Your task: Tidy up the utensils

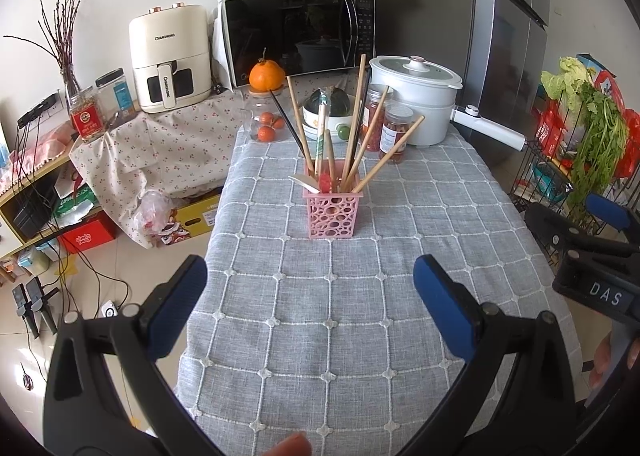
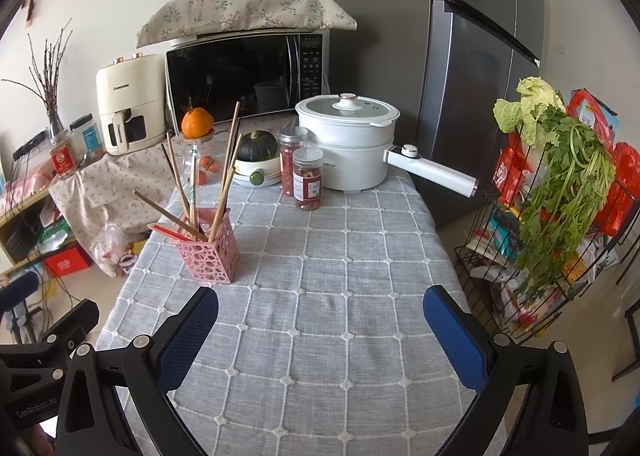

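From the left wrist, the left hand-held gripper [image 1: 310,298] hovered released and empty over the desk [image 1: 360,336], with the pink holder [image 1: 334,212] of chopsticks [image 1: 390,154] standing ahead at mid-desk. From the right wrist, the right hand-held gripper [image 2: 320,330] was likewise released, the pink holder [image 2: 210,252] ahead to its left.

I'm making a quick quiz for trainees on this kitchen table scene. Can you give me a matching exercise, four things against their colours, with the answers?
Things:
1. utensil holder
2. electric pot
3. squash
4. tablecloth

Colours:
A. dark green
B. grey with white grid
C. pink
D. white

Pairs: 1-C, 2-D, 3-A, 4-B
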`<state>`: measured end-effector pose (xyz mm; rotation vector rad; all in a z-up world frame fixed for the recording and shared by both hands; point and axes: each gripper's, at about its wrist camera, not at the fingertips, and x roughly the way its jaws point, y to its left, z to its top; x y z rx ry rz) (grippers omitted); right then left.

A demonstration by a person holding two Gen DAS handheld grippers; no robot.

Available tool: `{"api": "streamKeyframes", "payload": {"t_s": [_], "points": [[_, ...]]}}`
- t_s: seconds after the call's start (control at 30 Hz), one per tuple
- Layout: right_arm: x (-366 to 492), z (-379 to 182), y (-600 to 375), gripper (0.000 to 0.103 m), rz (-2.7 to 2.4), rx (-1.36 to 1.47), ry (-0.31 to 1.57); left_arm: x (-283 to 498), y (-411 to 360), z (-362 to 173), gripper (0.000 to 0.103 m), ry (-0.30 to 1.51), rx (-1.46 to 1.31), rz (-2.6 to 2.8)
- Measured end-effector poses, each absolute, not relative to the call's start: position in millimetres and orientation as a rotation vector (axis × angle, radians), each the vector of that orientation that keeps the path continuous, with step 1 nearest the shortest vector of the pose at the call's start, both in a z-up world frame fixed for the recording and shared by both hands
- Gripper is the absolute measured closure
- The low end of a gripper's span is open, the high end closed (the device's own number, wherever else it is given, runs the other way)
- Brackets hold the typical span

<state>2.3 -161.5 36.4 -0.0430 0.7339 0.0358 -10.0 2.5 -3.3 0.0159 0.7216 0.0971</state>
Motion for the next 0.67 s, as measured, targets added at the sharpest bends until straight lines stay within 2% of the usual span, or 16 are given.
{"api": "streamKeyframes", "payload": {"t_s": [0.67], "points": [[3.1, 34.9, -163.9, 0.0, 0.036, -0.041, 0.742, -9.1, 4.1, -8.4, 0.001, 0.734, 0.001, 0.096]]}}
